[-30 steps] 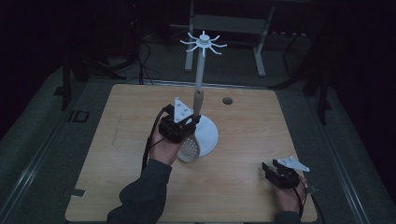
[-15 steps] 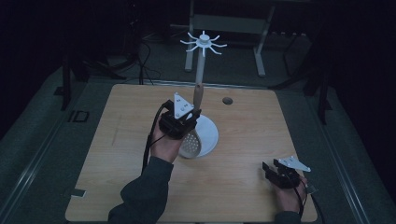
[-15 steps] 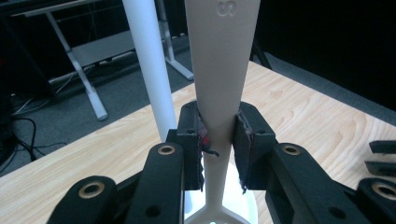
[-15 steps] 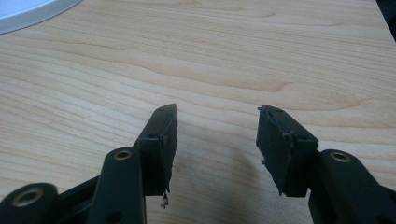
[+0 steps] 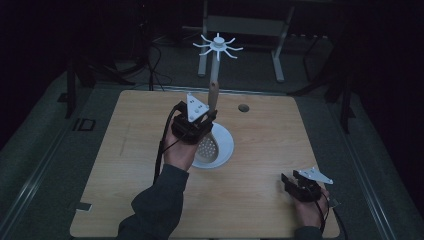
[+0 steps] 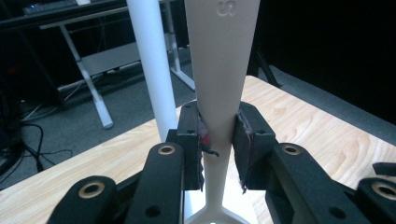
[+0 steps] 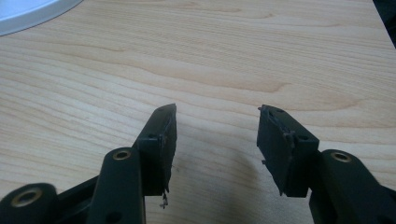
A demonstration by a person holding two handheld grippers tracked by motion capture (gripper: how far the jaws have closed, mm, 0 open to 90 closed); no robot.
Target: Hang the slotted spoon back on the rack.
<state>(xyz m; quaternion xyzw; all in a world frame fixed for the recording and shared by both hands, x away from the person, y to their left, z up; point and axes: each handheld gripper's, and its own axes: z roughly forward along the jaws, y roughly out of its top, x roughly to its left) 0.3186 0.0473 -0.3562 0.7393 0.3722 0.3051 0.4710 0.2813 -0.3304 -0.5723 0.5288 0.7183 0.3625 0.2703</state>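
Note:
A beige slotted spoon (image 5: 208, 149) stands nearly upright over the middle of the table, perforated head down and handle (image 6: 222, 70) up. My left gripper (image 5: 204, 119) is shut on the narrow lower part of that handle; in the left gripper view its pads (image 6: 243, 140) press both sides of it. Just behind it rises a white rack pole (image 6: 148, 60) with a ring of hooks (image 5: 218, 46) on top and a round white base (image 5: 228, 145) on the table. My right gripper (image 5: 291, 183) rests open near the front right corner, nothing between its fingertips (image 7: 217, 122).
The wooden table (image 5: 125, 165) has a small dark hole (image 5: 243, 107) near its far edge. An edge of the white base (image 7: 28, 11) shows in the right gripper view. Desk legs and cables stand on the dark floor beyond the table.
The left gripper has lifted the spoon slightly and moved it a little farther away, toward the pole. The right gripper has stayed in place.

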